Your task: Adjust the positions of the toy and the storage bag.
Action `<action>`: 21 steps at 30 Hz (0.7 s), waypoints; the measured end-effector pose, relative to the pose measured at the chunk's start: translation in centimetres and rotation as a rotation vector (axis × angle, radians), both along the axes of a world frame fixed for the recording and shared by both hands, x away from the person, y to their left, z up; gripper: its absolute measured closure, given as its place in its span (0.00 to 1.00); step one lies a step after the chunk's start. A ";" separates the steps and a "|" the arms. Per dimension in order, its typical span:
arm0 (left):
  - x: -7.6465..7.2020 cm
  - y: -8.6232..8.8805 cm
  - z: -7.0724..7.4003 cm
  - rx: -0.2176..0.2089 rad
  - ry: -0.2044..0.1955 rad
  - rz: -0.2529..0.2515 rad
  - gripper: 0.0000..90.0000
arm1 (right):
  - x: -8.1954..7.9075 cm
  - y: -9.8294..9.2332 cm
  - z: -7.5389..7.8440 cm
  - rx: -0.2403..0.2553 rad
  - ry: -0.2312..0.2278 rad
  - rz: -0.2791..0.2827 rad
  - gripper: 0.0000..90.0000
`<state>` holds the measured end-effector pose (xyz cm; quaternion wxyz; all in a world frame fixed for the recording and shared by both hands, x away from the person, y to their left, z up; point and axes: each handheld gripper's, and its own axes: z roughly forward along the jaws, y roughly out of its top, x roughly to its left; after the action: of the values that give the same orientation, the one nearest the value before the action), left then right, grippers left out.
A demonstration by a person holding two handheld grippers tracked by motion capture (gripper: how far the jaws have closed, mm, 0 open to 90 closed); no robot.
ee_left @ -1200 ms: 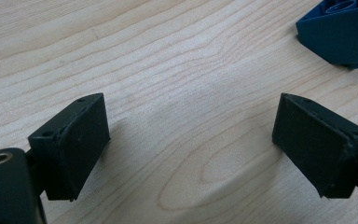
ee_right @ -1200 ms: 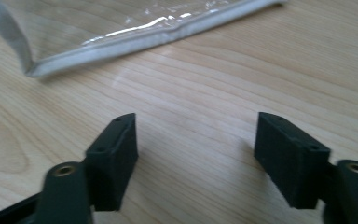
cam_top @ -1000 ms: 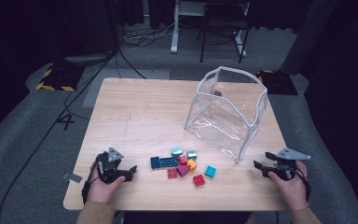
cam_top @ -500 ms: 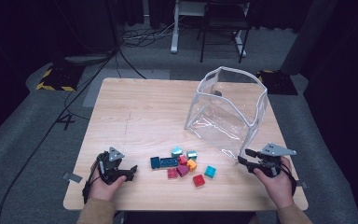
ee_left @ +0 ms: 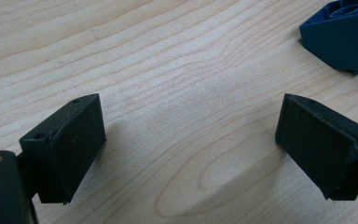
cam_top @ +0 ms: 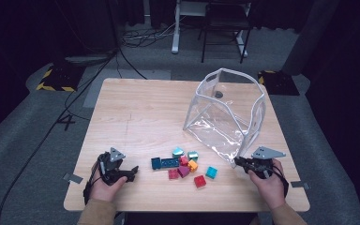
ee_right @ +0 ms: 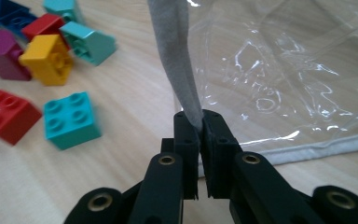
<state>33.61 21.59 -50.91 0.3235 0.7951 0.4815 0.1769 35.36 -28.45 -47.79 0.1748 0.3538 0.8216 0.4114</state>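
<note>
Our right gripper [ee_right: 199, 135] had just been closing, and its jaws now pinched the grey fabric edge [ee_right: 175, 56] of the clear bag [ee_right: 279, 70], the strip rising straight out from between the black pads. Our left gripper [ee_left: 191, 149] stood wide open with nothing between its jaws, resting low over the bare wooden table [ee_left: 168, 70], a dark blue brick [ee_left: 340, 37] just ahead of it.

We judged the hold to be the weak point. The jaws caught only a narrow band of soft trim at the bag's near corner, so a sharp tug could pull the fabric free. The bag was thin, glossy plastic, creased and full of reflections, standing open at the top on the right side of the table [cam_top: 136, 122]; held by one corner it could fold, tip or slide rather than stay open. Dragged leftward, its floppy wall could also sweep into the bricks [cam_top: 183, 165] lying just beside it and scatter them.

Those bricks were hard, smooth, studded plastic: a teal square one [ee_right: 71, 120] and a red one [ee_right: 7, 114] nearest our right gripper, then a yellow one [ee_right: 46, 58], a purple one [ee_right: 2, 53] and a sloped teal piece [ee_right: 88, 42]. Being slick, they might skid on the smooth woodgrain if nudged.
</note>
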 end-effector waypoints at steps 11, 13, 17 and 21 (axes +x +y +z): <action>0.0 0.0 0.0 0.002 0.004 -0.002 0.09 | -5.6 0.4 0.1 0.036 0.036 0.097 0.92; 0.0 0.0 0.0 0.002 0.004 -0.002 0.09 | -6.2 0.7 0.0 0.037 0.044 0.114 0.92; 0.0 0.0 0.0 0.001 0.003 -0.002 0.09 | -7.3 1.6 0.0 0.020 0.049 0.169 0.90; 0.0 0.0 0.0 0.001 0.003 -0.002 0.09 | -8.3 2.5 0.1 0.023 0.054 0.223 0.88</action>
<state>33.62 21.60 -50.89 0.3223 0.7961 0.4811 0.1755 27.10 -25.97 -47.65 0.1017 0.2731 0.8555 0.4281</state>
